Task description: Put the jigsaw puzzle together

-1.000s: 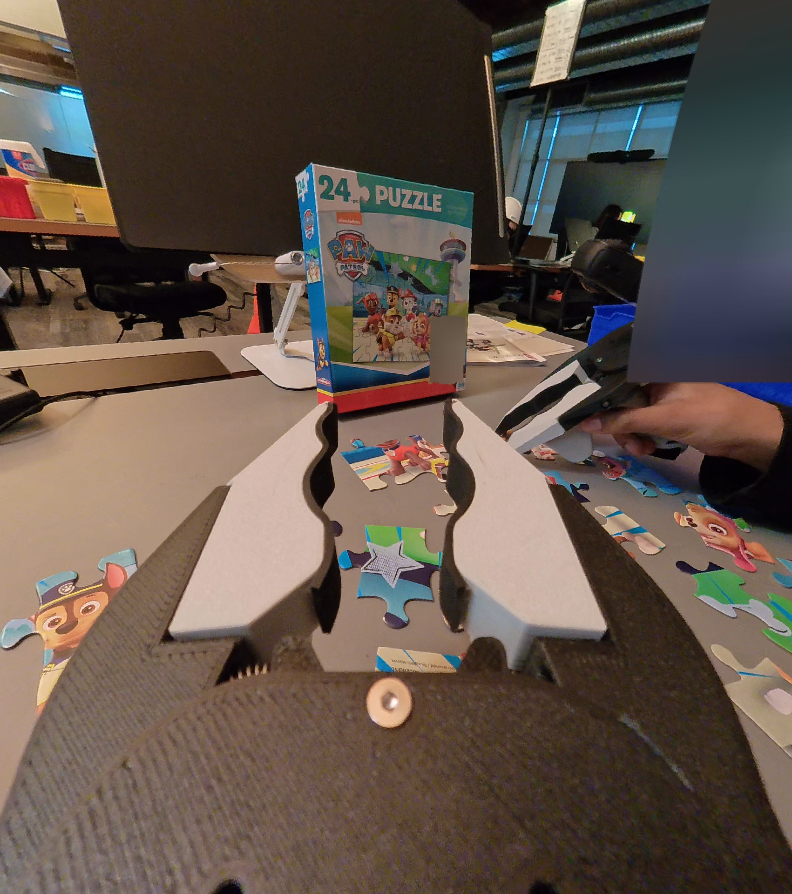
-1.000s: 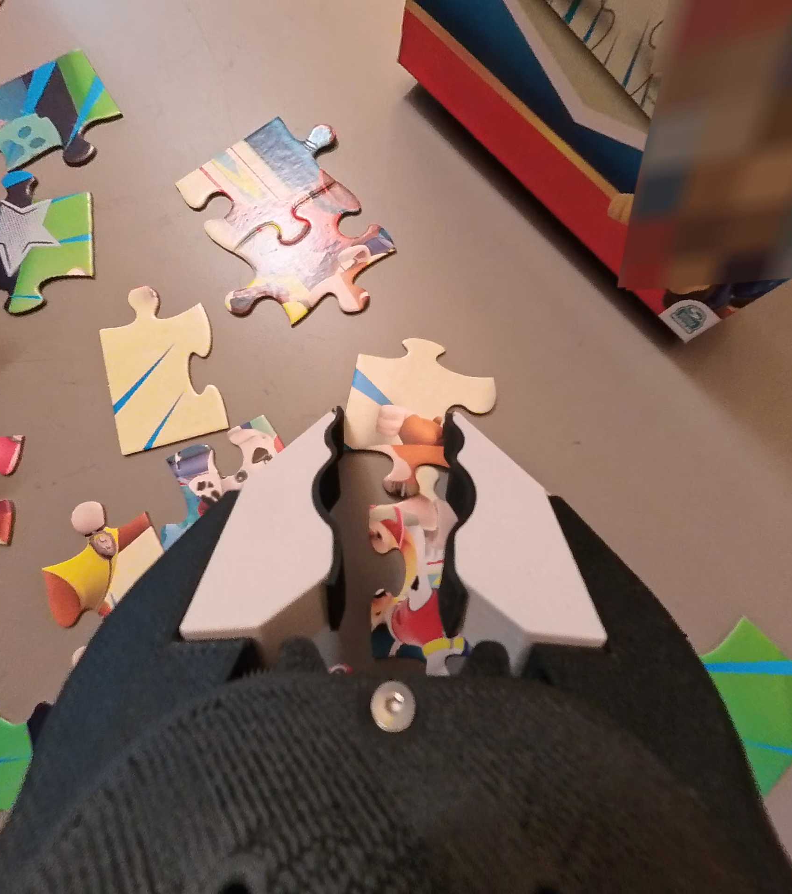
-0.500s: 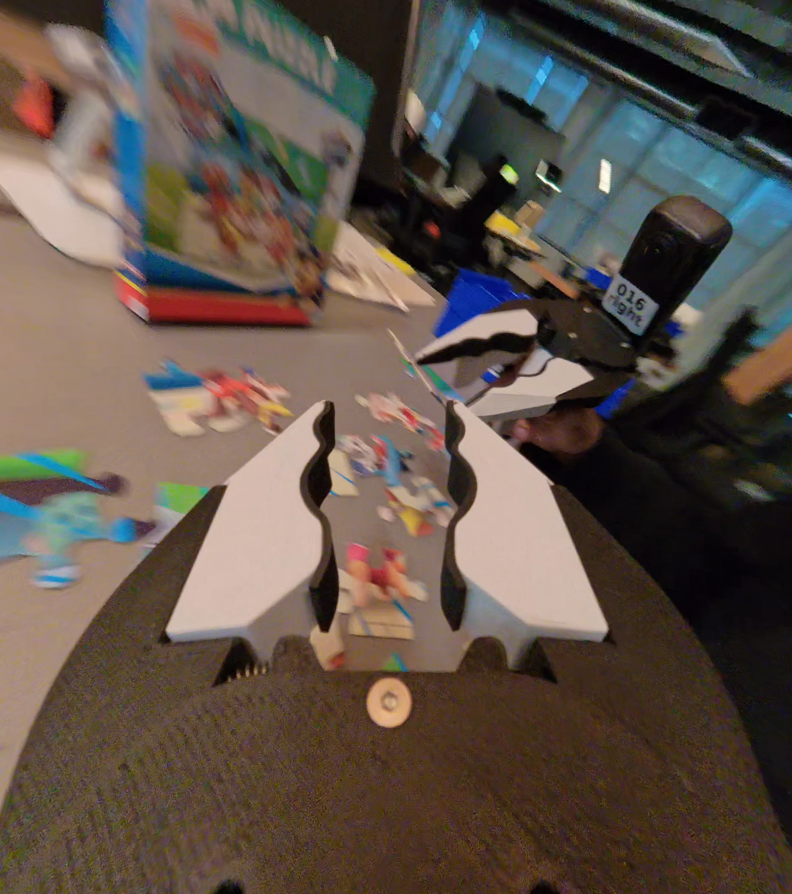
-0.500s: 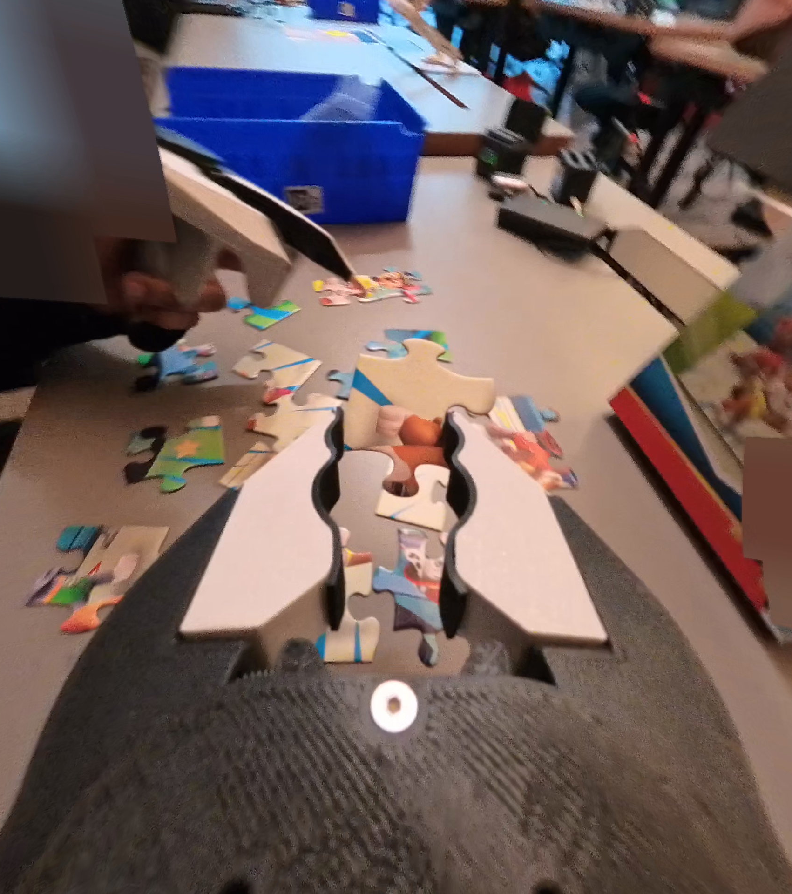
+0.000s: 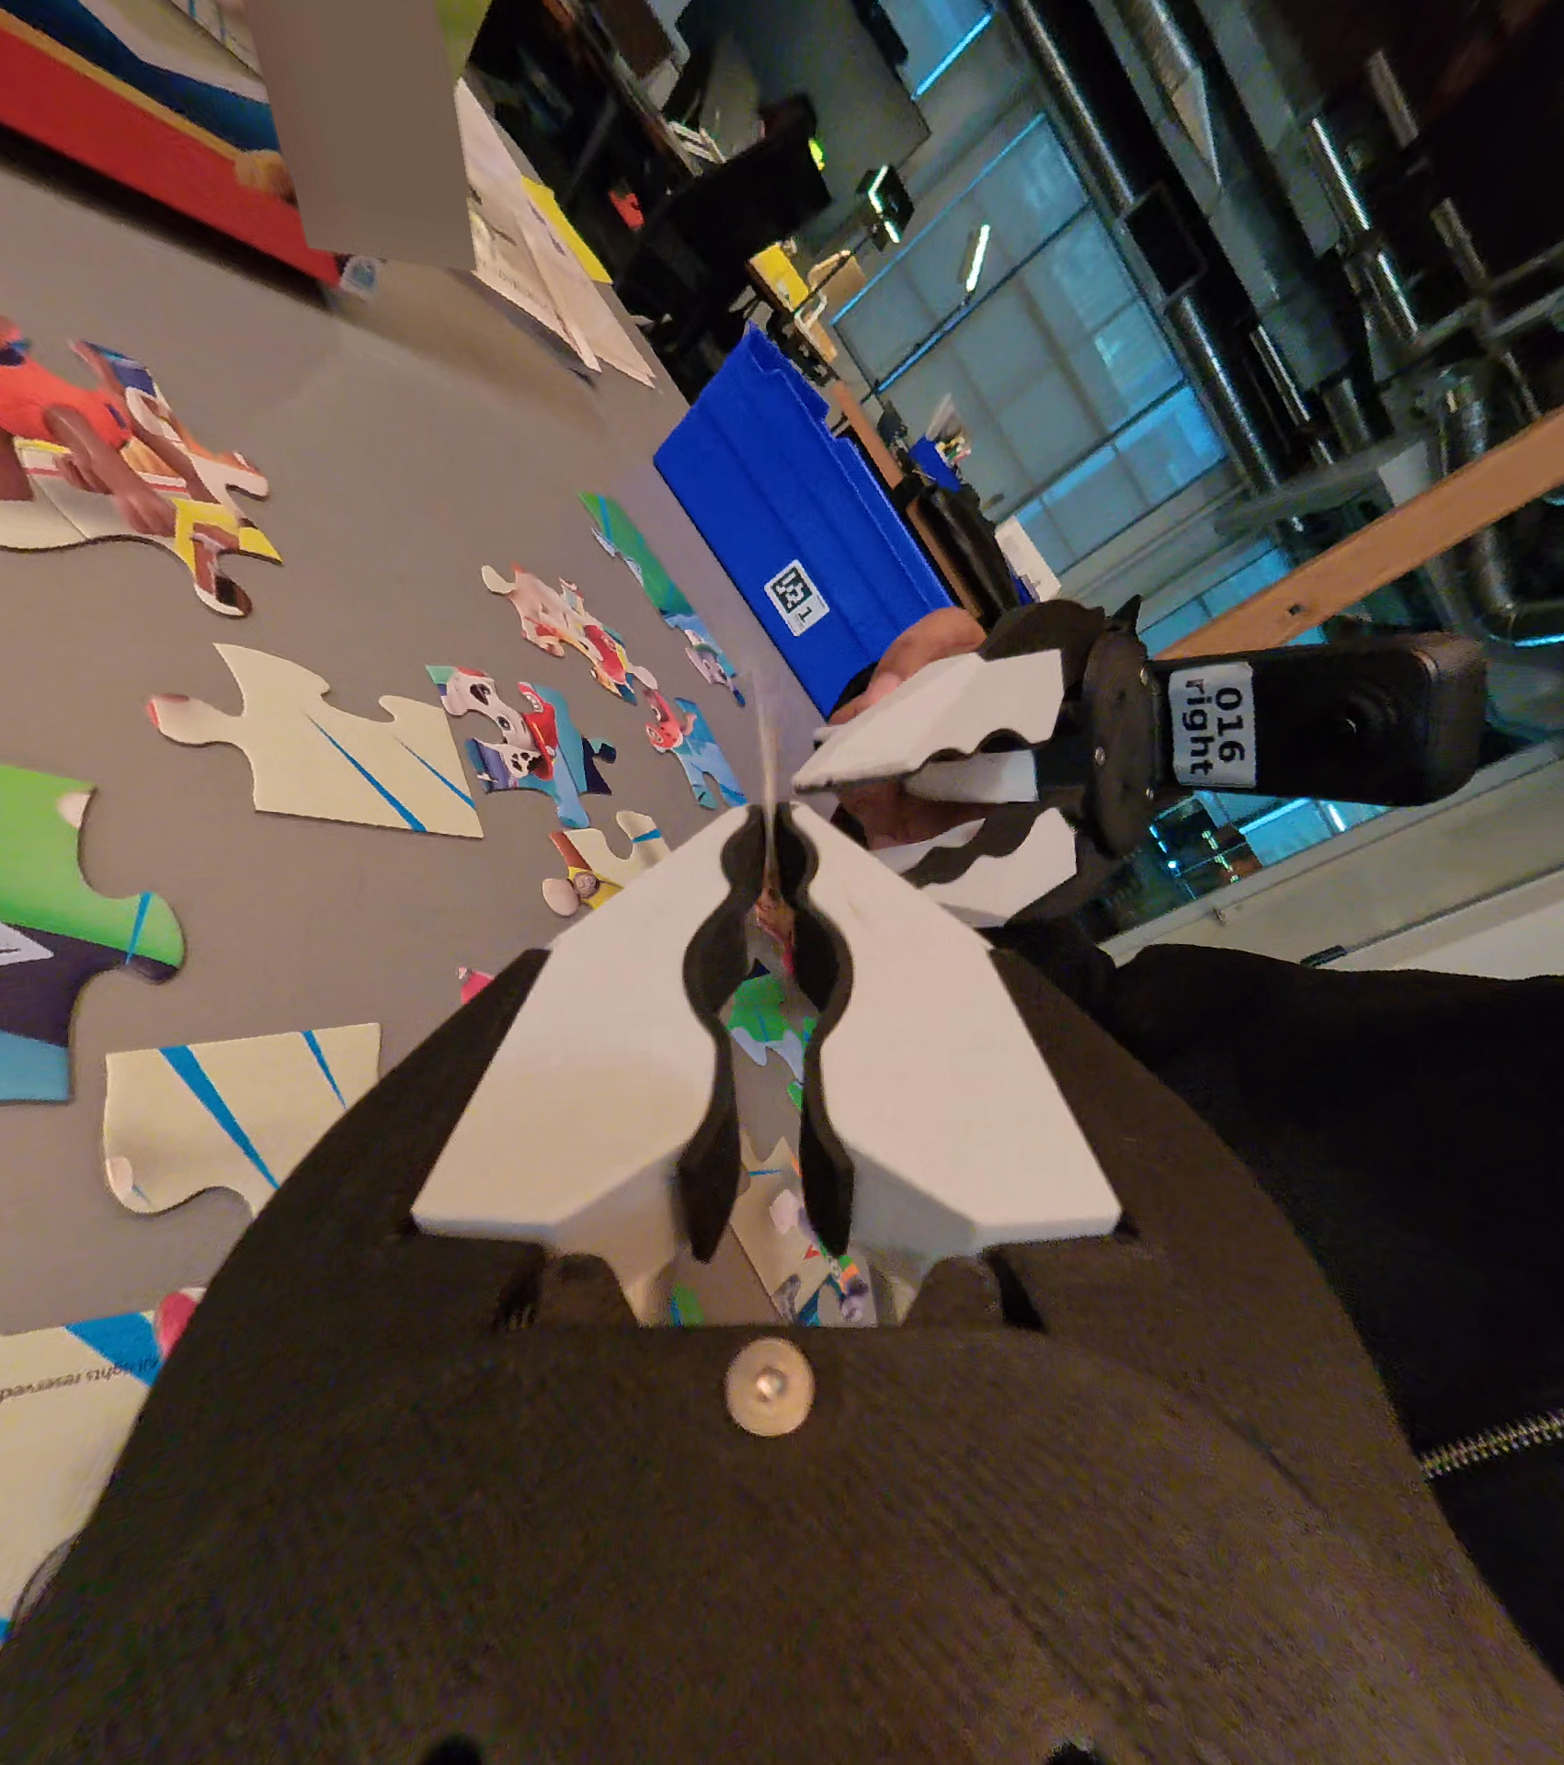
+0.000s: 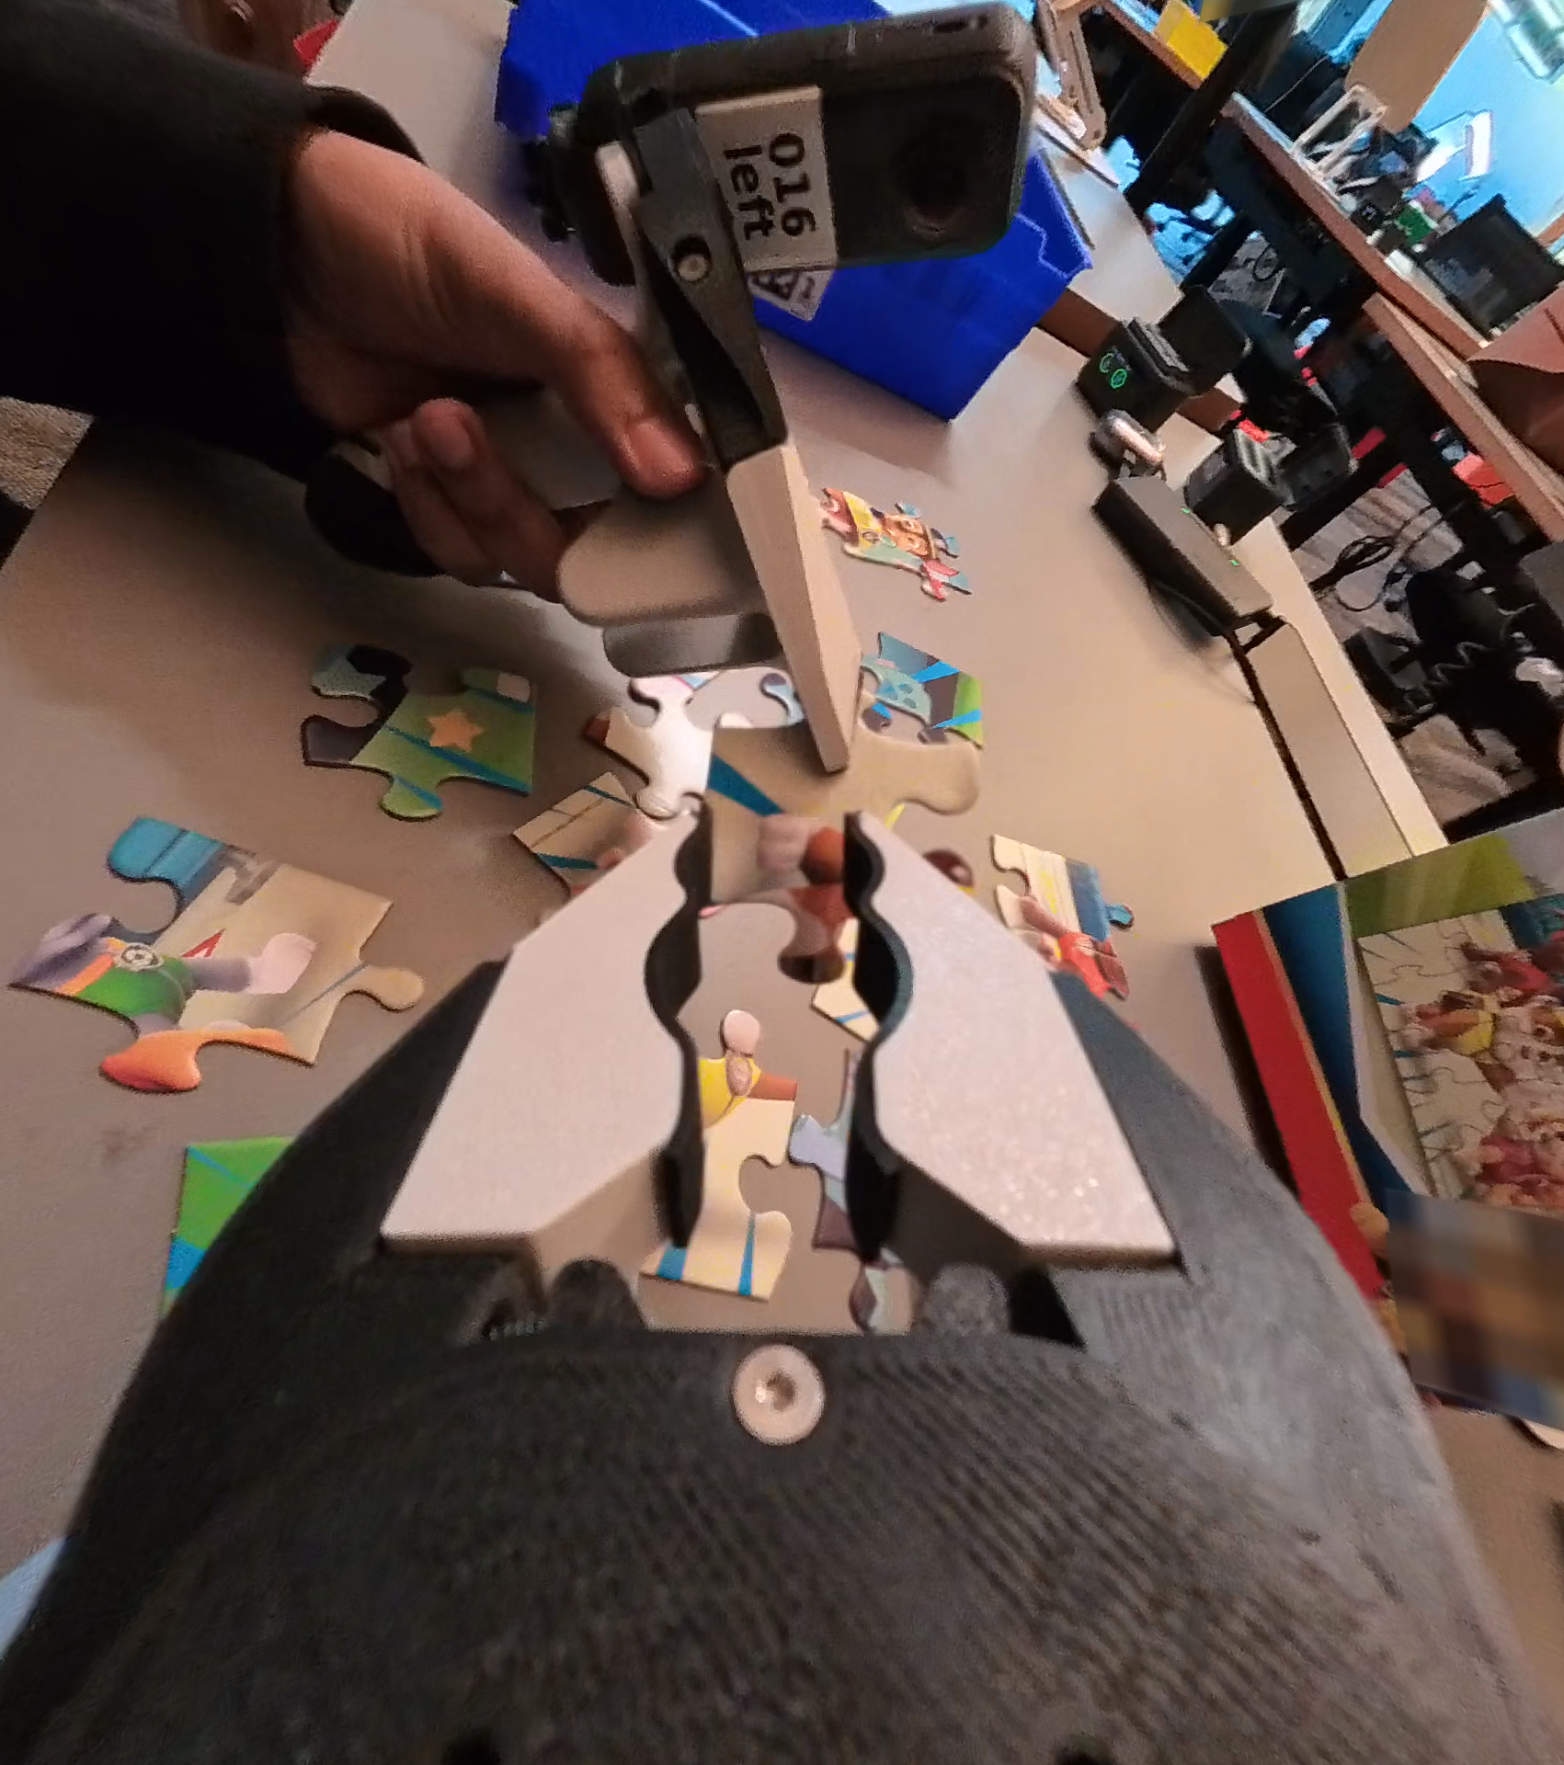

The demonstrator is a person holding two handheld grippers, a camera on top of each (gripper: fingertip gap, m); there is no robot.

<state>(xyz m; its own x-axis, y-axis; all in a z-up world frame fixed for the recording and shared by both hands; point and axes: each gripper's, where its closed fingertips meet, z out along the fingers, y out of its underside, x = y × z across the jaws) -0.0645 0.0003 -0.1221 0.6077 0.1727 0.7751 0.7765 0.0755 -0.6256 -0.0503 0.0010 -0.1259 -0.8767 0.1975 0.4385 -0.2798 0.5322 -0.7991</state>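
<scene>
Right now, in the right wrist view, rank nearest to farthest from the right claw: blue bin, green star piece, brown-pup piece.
1. brown-pup piece: between the right claw's fingertips.
2. green star piece: on the table, ahead left.
3. blue bin: table's far end, behind the left claw.

A blue plastic bin [image 6: 940, 315] is sitting at the far edge of the grey surface [image 6: 1093, 669], with dark rectangular electronic boxes [image 6: 1179, 554] lying just beside it.
</scene>
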